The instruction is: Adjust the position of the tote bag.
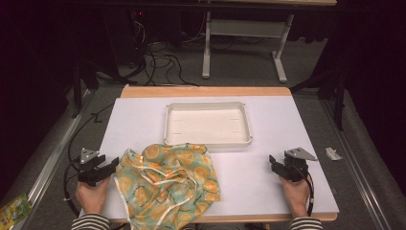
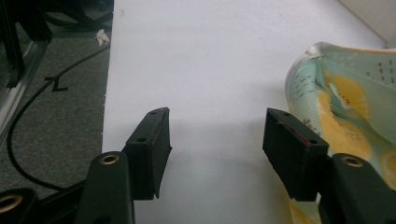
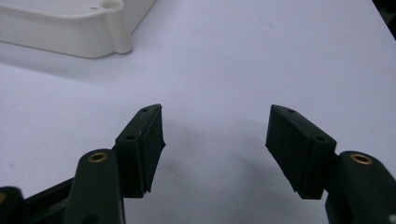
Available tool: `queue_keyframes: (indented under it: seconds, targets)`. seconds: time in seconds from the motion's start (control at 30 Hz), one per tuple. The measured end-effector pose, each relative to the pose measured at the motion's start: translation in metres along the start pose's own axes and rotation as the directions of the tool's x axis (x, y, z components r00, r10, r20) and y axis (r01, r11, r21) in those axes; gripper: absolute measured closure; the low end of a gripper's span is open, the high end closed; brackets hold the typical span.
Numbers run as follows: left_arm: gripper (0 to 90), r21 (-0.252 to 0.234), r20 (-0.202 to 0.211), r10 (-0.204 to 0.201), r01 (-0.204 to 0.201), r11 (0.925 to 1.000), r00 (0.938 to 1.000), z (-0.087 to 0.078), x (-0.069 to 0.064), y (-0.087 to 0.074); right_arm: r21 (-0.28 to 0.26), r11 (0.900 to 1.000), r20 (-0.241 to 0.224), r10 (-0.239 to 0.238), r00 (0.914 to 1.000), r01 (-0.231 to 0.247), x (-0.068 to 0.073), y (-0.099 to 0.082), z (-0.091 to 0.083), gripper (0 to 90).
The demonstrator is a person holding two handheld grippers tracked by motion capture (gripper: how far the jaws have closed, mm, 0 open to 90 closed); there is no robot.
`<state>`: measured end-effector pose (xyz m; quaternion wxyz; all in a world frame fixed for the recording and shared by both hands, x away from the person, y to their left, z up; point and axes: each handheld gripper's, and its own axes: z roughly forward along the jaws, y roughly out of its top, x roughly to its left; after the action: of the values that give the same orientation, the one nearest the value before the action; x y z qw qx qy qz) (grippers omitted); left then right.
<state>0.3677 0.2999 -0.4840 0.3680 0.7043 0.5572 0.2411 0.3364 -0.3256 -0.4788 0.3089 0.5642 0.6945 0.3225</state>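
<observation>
A crumpled cloth (image 1: 168,184) with an orange-slice print on pale green lies at the table's near edge, left of centre. Behind it stands an empty white tray (image 1: 208,123). My left gripper (image 1: 109,166) rests at the table's left edge just left of the cloth, jaws open with bare table between them; in the left gripper view the cloth (image 2: 345,102) lies just past the right jaw. My right gripper (image 1: 274,163) sits on the table's right side, open and holding nothing, well clear of the cloth. A corner of the tray (image 3: 70,28) appears at the upper left of the right gripper view.
The white table top (image 1: 282,124) has a wooden rim at its far side. Black cables (image 1: 163,62) lie on the grey floor behind the table, and a white frame (image 1: 249,28) stands farther back. A green packet (image 1: 13,210) lies on the floor at lower left.
</observation>
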Motion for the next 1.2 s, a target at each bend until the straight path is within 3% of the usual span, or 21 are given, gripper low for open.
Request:
queue_keyframes:
  seconds: [0.47, 0.87, 1.0, 1.2]
  targets:
    - [41.4, -0.008, 0.015, -0.01, 0.01, 0.9999, 0.9998, -0.0011, 0.0018, 0.0001, 0.001, 0.9999, -0.005, -0.011, 0.9999, 0.011, 0.0003, -0.0001, -0.0001, 37.6]
    - [40.8, -0.009, 0.016, -0.027, 0.027, 0.9996, 0.9995, -0.0016, 0.0029, 0.0003, -0.001, 1.0, -0.011, 0.01, 0.9999, -0.01, -0.0008, -0.0001, -0.0002, 37.7]
    - [38.6, -0.003, 0.047, -0.048, 0.048, 0.9988, 0.9978, -0.002, 0.004, -0.0001, 0.005, 0.9999, -0.011, 0.015, 0.9998, -0.015, -0.0005, 0.0, -0.0001, 37.5]
    - [38.6, 0.006, 0.06, -0.033, 0.032, 0.9995, 0.9976, -0.0019, 0.0018, 0.0004, -0.003, 0.9998, -0.02, 0.018, 0.9996, -0.018, -0.0025, 0.0001, -0.0001, 37.8]
